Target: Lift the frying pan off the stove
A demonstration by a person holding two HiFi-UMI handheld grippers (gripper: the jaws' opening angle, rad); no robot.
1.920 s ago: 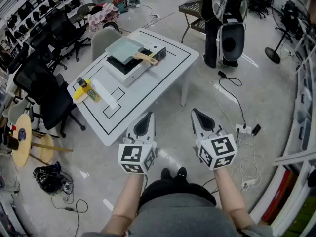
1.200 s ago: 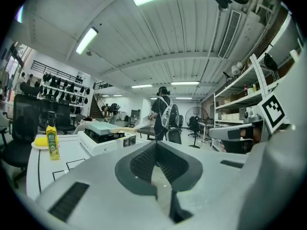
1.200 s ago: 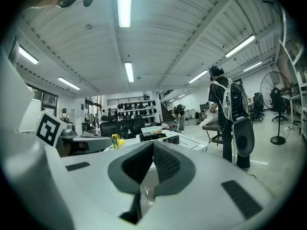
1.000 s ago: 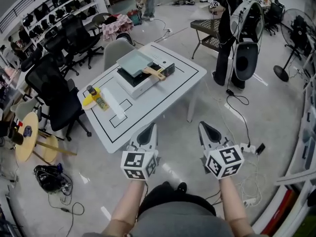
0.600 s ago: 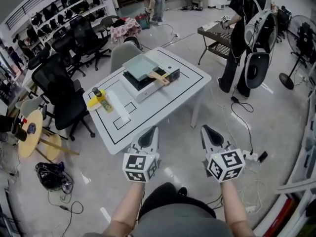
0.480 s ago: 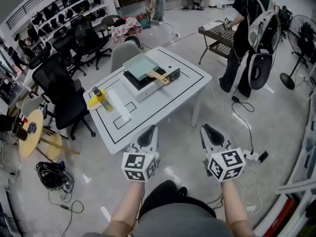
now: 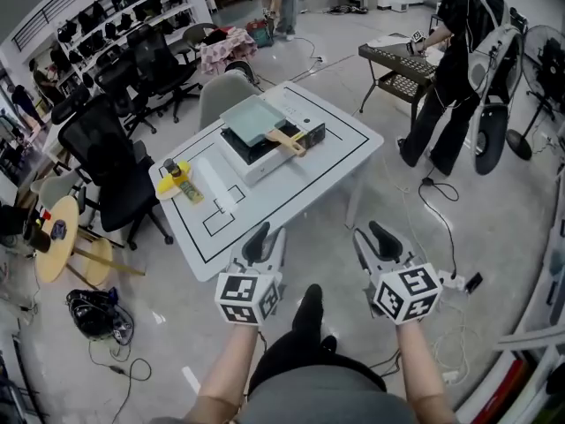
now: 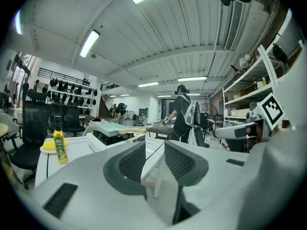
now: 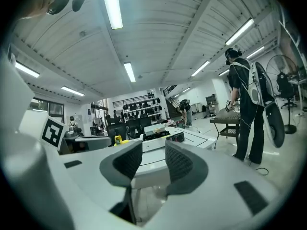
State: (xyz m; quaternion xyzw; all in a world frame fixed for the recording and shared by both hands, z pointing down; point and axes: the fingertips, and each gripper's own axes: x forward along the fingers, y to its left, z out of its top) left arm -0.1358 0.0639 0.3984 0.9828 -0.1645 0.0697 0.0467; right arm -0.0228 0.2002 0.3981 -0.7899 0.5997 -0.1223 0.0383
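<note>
Looking ahead, I see the frying pan [image 7: 253,117] on the stove [image 7: 269,159], far off at 12 o'clock from my left claw [image 7: 265,238] and 11 o'clock from my right claw [image 7: 375,237]. Its handle [image 7: 284,139] points to 4 o'clock. Both claws have just been opening, and they hold nothing.

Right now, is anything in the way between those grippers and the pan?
Nothing visible. Left gripper and right gripper, jaws just opened and empty, are short of the table; only bare tabletop lies before the pan. The bottle stands off left.
</note>
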